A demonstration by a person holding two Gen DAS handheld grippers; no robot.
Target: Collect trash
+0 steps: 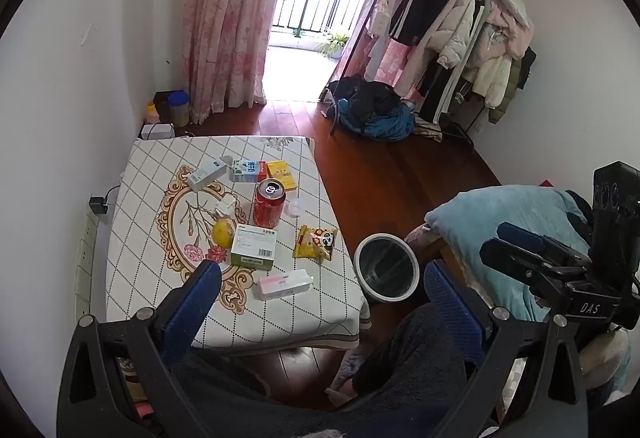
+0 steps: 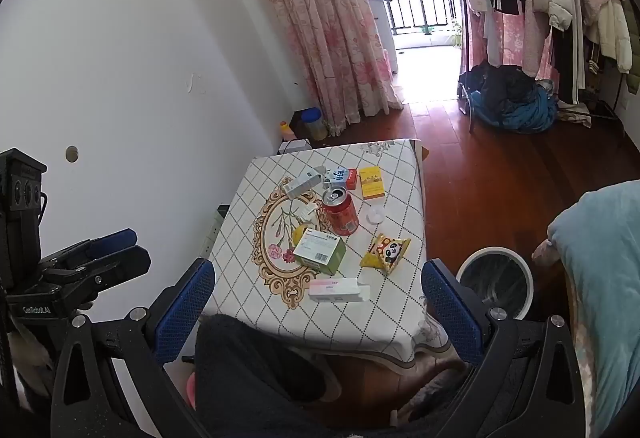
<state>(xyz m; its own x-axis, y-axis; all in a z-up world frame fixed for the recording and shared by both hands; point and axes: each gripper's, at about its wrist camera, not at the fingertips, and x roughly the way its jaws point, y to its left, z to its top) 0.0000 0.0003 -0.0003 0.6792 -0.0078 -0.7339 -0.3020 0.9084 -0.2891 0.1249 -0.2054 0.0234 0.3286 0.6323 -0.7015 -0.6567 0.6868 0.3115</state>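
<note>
From the left wrist view we see our left gripper [image 1: 320, 302] held above the near edge of the surface [image 1: 280, 318], its jaws wide apart and holding nothing. On the checked cloth stands a red soda can [image 1: 269, 207], upright with its tab end open. Just in front of it lies a green-and-white box [image 1: 254, 246], with a lemon [image 1: 223, 234] touching its left side. A yellow panda snack packet [image 1: 316, 242] lies to the right, and a pink-and-white box [image 1: 285, 284] lies nearest us. Farther back lie a milk carton [image 1: 249, 171], a yellow box [image 1: 282, 175] and a white-and-blue box [image 1: 207, 175]. The white trash bin [image 1: 387, 266] stands on the floor just beside the surface's right edge. Our right gripper [image 1: 520, 248] shows at the far right; its jaws look together. From the right wrist view our right gripper [image 2: 318, 302] also hangs over the near edge, jaws wide apart here and holding nothing. The soda can [image 2: 341, 211], the green-and-white box [image 2: 320, 252], the panda snack packet [image 2: 386, 253] and the pink-and-white box [image 2: 338, 290] lie on the surface [image 2: 360, 326] as before, and the trash bin [image 2: 496, 282] sits at the right, beside a light blue blanket [image 2: 600, 278]. Our left gripper [image 2: 116, 250] appears at the left edge.
</note>
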